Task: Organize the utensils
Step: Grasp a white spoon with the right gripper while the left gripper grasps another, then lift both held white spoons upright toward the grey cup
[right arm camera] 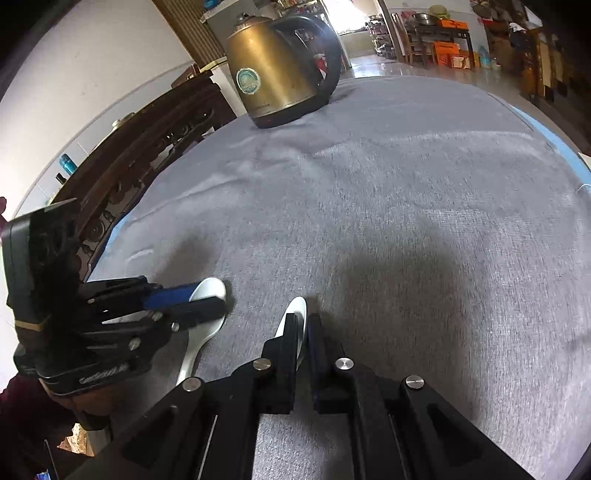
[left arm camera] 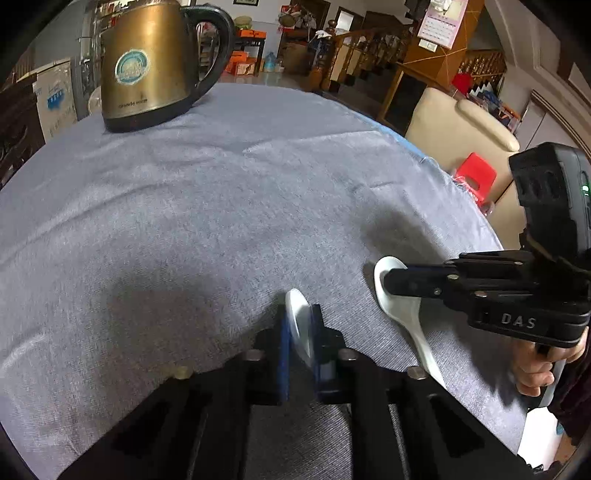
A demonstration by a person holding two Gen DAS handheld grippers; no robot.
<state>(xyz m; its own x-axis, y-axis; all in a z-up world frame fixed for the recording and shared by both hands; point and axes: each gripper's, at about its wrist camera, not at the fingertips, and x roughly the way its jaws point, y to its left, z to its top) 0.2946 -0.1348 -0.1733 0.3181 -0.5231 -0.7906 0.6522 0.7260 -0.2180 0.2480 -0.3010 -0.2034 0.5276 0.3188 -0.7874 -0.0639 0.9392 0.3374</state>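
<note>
Right, both claws clamped: left claw [left arm camera: 300, 325] on one white spoon [left arm camera: 298, 321], right claw [right arm camera: 301, 332] on other spoon [right arm camera: 295, 314], near edge of grey cloth [right arm camera: 406, 184]. Lift w/ grip firm, level, clear of kettle [right arm camera: 280, 74] far back.

I see soft, even daylight; a bright doorway [right arm camera: 347, 14] glares behind the kettle [right arm camera: 280, 74]. Diffuse shadows darken the grey cloth [left arm camera: 221, 192]. Fisheye bending and dark corners frame both views; near parts blur.

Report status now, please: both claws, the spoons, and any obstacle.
Left claw shut on left white spoon. Right claw shut on right white spoon. Both spoons low over grey cloth. Kettle far back, not in way.
</note>
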